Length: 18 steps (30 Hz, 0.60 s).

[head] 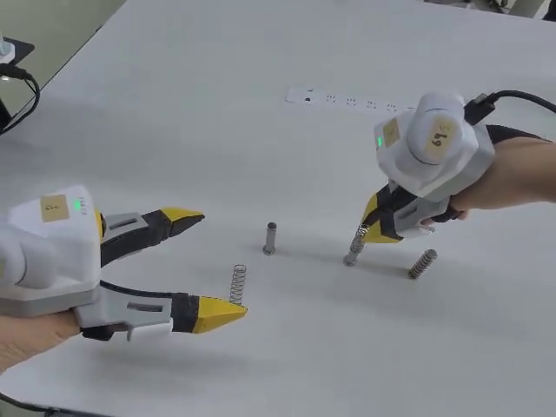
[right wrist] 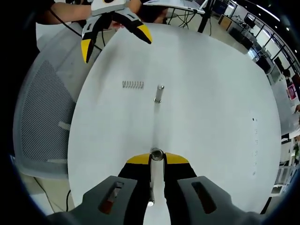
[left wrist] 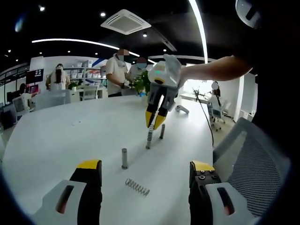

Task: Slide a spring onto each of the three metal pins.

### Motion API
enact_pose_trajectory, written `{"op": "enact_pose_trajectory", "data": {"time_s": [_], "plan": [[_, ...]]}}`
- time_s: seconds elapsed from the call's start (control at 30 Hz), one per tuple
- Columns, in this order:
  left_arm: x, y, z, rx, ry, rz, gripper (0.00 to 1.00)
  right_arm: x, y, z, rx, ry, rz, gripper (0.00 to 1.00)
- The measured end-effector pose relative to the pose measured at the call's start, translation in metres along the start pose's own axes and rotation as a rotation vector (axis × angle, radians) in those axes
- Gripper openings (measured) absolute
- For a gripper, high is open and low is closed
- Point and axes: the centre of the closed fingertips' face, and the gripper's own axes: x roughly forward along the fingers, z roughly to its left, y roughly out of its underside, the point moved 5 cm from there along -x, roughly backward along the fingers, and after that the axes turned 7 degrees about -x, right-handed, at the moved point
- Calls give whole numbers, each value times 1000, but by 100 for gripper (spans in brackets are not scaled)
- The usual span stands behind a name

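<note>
On the white table (head: 174, 113) a bare metal pin (head: 270, 238) stands upright in the middle. A loose spring (head: 237, 284) lies flat beside it, between the fingers of my open left gripper (head: 204, 265). In the left gripper view that spring (left wrist: 137, 186) lies just ahead of the left gripper (left wrist: 145, 165), with the bare pin (left wrist: 124, 158) behind it. My right gripper (head: 382, 224) is shut on a spring (head: 354, 246) that sits over a second pin. A third pin (head: 422, 263) wears a spring and leans. From the right gripper (right wrist: 157, 157) I see the spring's top ring (right wrist: 157, 153), the bare pin (right wrist: 159, 93) and the loose spring (right wrist: 132, 84).
A white power strip (head: 347, 100) lies at the far side of the table. A black cable (head: 19, 91) hangs at the left edge. A mesh chair (left wrist: 255, 154) stands at the table's near side. Several people stand in the room behind the table.
</note>
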Motion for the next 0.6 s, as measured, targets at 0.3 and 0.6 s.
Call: {"op": "enact_pose_trajectory", "data": {"time_s": [0.3, 0.6], "plan": [[0, 1, 2, -6, -4, 0, 71, 13, 6, 3, 5, -12, -1, 7], [2, 2, 3, -5, -2, 5, 71, 22, 11, 4, 15, -20, -1, 7]]}}
